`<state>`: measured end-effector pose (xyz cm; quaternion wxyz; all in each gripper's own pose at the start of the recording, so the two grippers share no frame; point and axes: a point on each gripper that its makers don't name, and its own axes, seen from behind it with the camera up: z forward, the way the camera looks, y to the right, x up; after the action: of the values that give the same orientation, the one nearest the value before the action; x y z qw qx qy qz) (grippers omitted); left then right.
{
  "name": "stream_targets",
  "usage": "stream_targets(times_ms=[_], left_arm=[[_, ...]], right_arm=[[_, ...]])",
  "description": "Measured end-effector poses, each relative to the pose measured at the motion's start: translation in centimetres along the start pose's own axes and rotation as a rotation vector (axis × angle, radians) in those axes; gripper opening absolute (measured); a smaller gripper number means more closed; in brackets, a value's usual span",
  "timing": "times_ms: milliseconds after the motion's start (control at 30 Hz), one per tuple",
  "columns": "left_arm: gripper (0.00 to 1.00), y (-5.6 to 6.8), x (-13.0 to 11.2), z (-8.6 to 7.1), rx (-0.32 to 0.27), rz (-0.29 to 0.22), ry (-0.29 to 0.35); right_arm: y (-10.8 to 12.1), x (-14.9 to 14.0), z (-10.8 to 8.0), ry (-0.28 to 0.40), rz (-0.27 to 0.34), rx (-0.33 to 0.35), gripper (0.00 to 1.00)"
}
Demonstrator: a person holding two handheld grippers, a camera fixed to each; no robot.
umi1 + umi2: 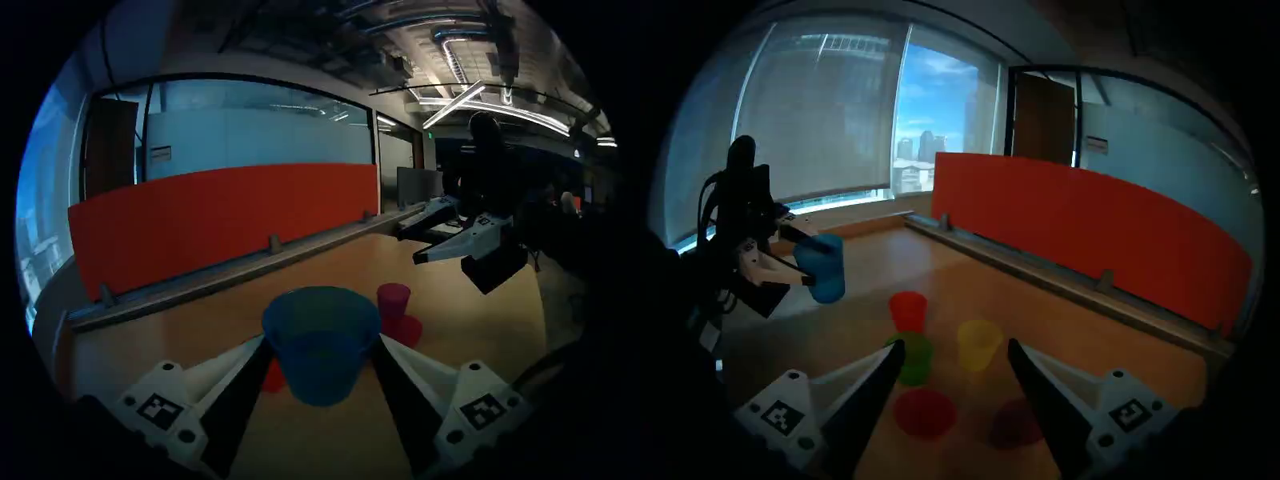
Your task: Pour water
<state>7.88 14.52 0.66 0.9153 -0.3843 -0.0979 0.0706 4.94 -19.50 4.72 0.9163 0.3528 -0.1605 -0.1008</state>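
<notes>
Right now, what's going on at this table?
A person is working with two grippers. The left gripper is shut on a blue cup, held roughly upright above the wooden table. The right gripper is open and empty, facing cups standing on the table, among them a red cup, a green cup and a yellow cup. Nothing is being poured yet.

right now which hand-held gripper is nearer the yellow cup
Right. The yellow cup stands just ahead of the open right hand-held gripper; the left hand-held gripper holds the blue cup farther off.

blue cup [322,344], yellow cup [978,342], green cup [918,358], perhaps maroon cup [393,302], red panel [224,220].
</notes>
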Motion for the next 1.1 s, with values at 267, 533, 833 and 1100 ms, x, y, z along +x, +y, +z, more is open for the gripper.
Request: stream_targets(times_ms=[267, 533, 833, 1100], left_arm=[[0.83, 0.1, 2.2, -0.8, 0.008, -0.001, 0.083], [0.83, 0.6, 4.4, -1.6, 0.002, 0.005, 0.159], [0.83, 0.7, 5.2, -1.9, 0.006, -0.004, 0.180], [0.83, 0.5, 4.9, -1.9, 0.011, -0.005, 0.175]], right_arm=[[0.2, 0.4, 0.3, -0.001, -0.002, -0.001, 0.99], [0.2, 0.4, 0.6, -0.005, -0.010, 0.001, 0.99], [0.1, 0.6, 0.9, -0.008, -0.018, 0.007, 0.99], [-0.3, 0.2, 1.4, -0.024, -0.029, 0.020, 0.99]])
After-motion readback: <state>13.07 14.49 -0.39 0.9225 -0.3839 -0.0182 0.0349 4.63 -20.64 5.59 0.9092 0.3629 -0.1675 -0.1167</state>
